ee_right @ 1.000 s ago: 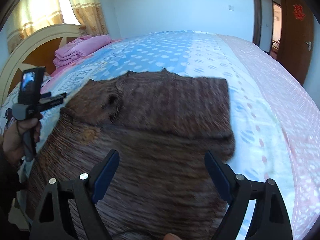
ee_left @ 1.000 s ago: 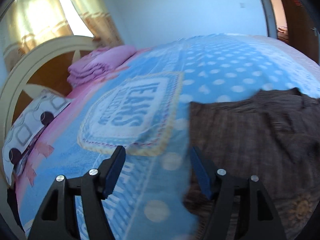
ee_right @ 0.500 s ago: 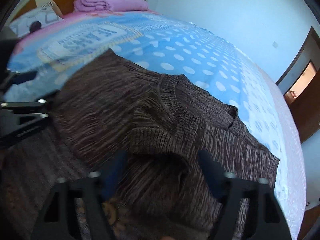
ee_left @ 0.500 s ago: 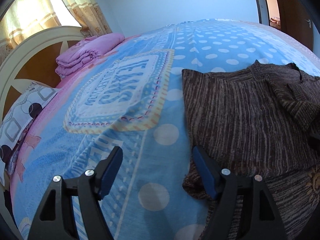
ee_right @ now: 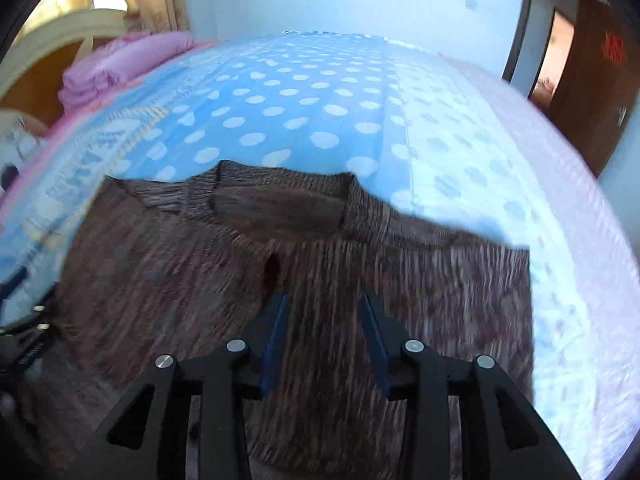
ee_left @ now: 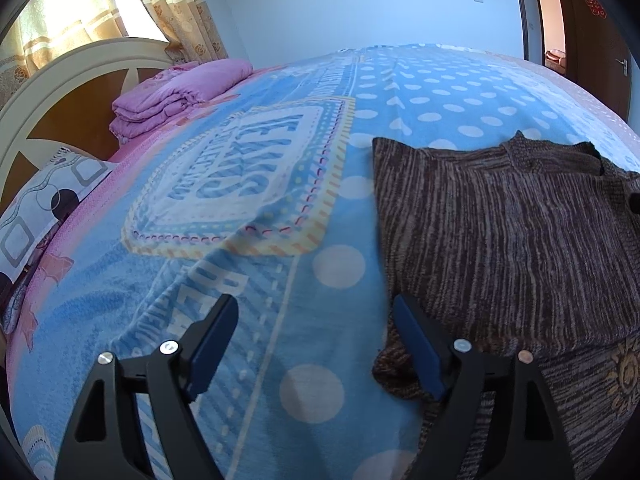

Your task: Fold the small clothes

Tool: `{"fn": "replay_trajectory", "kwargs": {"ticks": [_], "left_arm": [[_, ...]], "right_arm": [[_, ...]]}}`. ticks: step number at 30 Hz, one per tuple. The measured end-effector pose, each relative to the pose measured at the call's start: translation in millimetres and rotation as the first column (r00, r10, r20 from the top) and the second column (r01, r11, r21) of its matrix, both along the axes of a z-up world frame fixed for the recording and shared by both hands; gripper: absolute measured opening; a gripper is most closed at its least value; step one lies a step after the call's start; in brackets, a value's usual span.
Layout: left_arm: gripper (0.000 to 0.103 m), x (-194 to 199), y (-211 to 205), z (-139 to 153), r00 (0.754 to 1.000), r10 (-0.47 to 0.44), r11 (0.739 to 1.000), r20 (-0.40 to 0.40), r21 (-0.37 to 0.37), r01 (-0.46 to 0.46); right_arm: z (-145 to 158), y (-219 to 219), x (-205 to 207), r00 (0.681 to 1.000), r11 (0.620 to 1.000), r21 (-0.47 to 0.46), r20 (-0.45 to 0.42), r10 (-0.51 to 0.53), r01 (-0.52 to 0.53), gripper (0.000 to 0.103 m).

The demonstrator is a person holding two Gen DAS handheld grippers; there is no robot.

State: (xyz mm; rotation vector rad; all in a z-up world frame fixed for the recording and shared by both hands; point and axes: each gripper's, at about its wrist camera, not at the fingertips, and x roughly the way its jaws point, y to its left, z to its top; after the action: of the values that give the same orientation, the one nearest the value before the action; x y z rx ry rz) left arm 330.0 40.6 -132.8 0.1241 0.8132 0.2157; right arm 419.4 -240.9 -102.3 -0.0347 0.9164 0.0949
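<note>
Since the earlier frame the right gripper has swung across the brown knit sweater toward its right side, and its jaws have narrowed to a partial gap; whether they pinch the fabric beneath cannot be told through the blur. The left gripper has barely shifted, and its jaws have just been opening; they stand wide, gripping nothing, at the sweater's near left edge. The sweater lies on the blue dotted blanket, collar toward the far side.
</note>
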Motion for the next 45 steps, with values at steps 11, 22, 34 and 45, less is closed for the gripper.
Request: {"fn": "replay_trajectory", "kwargs": {"ticks": [11,22,34,45], "left_arm": [[0.098,-0.1,0.9,-1.2,0.998,0.069,0.996,-0.003,0.055,-0.068],[0.103,-0.5,18.6,45.3,0.987,0.048,0.999,0.156,0.015,-0.051],[0.103,54.0,-10.3,-4.1,0.996,0.089,0.973,-0.029,0.218,-0.081],[0.103,44.2,-0.3,-0.3,0.997,0.080,0.985,-0.016,0.156,-0.076]], "right_arm": [[-25.2,29.5,-55.3,0.989,0.990,0.046,-0.049,0.138,-0.136,0.033],[6.0,-92.9,-53.0,0.974,0.970,-0.101,0.068,-0.216,0.222,0.052],[-30.1,-143.9,-63.7,0.967,0.967,-0.045,-0.029,-0.254,0.252,0.055],[-33.5,-167.5,-83.6,0.951,0.950,-0.039,0.006,-0.309,0.309,0.055]]}}
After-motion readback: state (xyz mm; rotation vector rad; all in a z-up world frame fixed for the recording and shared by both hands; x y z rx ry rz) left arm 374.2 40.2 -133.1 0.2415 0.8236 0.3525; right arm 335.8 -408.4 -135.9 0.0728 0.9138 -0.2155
